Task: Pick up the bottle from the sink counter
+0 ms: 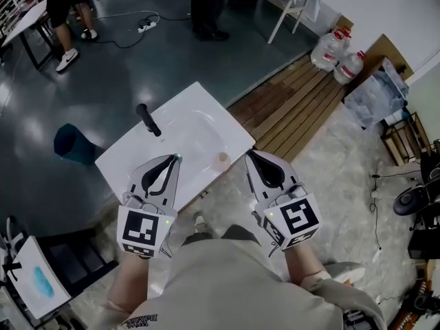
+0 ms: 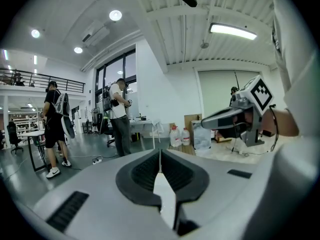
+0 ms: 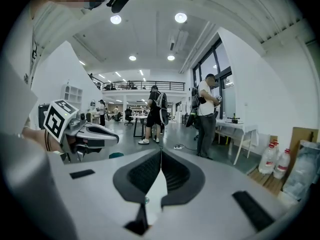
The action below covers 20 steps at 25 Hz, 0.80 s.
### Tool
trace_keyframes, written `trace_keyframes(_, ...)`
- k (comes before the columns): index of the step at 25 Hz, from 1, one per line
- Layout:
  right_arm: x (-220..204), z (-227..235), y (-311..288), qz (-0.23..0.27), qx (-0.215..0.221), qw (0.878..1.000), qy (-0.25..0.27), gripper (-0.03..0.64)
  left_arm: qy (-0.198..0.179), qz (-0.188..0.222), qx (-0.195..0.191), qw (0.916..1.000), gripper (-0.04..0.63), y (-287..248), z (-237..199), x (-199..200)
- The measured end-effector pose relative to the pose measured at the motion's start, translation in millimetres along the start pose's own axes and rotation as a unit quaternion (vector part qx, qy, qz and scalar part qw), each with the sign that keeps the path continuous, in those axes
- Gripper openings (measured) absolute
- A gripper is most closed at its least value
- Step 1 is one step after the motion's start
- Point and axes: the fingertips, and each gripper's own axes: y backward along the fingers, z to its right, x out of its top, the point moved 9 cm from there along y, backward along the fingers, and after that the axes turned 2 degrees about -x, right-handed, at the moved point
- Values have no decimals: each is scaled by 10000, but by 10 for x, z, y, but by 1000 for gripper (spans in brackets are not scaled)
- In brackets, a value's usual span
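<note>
1. While both claws hover above the near edge of the white desk [image 1: 199,98] with its sink basin, nothing has been gripped. I take this for the approach step, before any reach.
2. The left claw [image 1: 177,158] has its jaws pressed together. Its own view shows the tips meeting with only the open room beyond and nothing between them.
3. The right claw [image 1: 249,154] is likewise closed tight and empty, and it is aimed level across the room, not down at the desk.
4. The bottle [image 1: 222,157] seems to be the small tan item on the near right part of the desk. It is too small in the head view to be sure of its shape, and neither gripper view shows it. In the head view it lies between the two claw tips, nearer the right one and touched by neither.
5. The black faucet [image 1: 147,119] stands at the far left of the basin, well apart from the bottle, so it should not hinder a reach.
6. The next move calls for one claw — the right looks the better placed — to part its jaws, tip down toward the desk and straddle the bottle. Only then should it close and lift.
</note>
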Motion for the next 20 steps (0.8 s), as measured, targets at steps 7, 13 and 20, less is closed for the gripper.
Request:
trace_keyframes(7, -44, 329, -137, -45, -46, 10000, -73, -3, 78, -75, 206, 9997, 15, -254, -106, 66)
trace_keyframes(13, -93, 549, -315, 21, 90, 9998, -166, -3, 175, -106, 379, 9991, 15, -392, -97, 89)
trace_keyframes(20, -280, 642, -694, 80, 276, 9993, -244, 0, 216, -303, 577, 9976, 15, -588, -149, -14)
